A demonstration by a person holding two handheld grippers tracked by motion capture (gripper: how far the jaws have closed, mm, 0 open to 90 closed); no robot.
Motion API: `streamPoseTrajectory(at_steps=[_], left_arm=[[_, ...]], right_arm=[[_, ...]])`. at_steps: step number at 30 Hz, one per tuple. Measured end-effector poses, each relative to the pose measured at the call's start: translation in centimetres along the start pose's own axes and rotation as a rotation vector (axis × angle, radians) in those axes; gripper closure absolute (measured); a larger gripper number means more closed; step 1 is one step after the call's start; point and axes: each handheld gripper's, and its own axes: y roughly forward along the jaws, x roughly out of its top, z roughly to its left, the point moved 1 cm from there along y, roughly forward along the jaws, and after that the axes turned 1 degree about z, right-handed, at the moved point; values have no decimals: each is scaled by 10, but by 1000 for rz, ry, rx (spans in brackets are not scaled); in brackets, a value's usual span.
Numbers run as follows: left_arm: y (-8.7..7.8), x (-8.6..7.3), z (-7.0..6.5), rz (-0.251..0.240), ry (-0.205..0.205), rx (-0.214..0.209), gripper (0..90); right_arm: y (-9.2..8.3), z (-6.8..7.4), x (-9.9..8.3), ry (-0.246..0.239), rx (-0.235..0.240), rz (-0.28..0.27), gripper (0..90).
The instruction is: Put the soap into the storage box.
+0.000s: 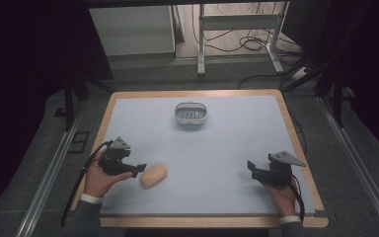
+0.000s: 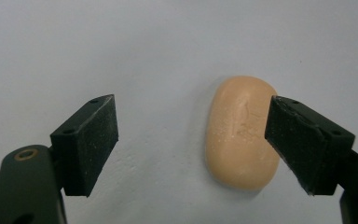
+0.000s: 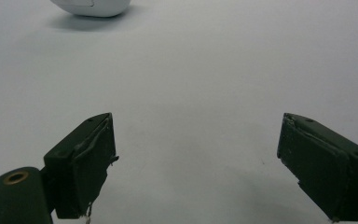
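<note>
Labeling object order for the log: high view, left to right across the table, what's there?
Left gripper → peach soap bar → white soap dish → right gripper.

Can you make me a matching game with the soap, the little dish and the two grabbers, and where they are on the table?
Things:
1. soap bar
2. soap dish
3. left gripper
4. right gripper

Descriptions:
A. white, at the far middle of the table
B. open, over bare table near the right edge
C. peach-coloured, lying flat near the front left
D. open, right beside the soap

Pairs: 1-C, 2-A, 3-D, 4-B
</note>
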Motion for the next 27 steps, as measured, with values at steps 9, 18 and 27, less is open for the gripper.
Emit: streamPoseTrajectory(at_steps=[9, 18, 27], left_arm=[[15, 1, -12, 49, 29, -26, 175], [25, 6, -22, 93, 66, -52, 174], [39, 3, -32, 148, 90, -65, 178]], right_arm=[[0, 0, 0, 2, 0, 1, 115], [1, -1, 0, 8, 0, 8, 114], [1, -2, 0, 11, -1, 10, 114]])
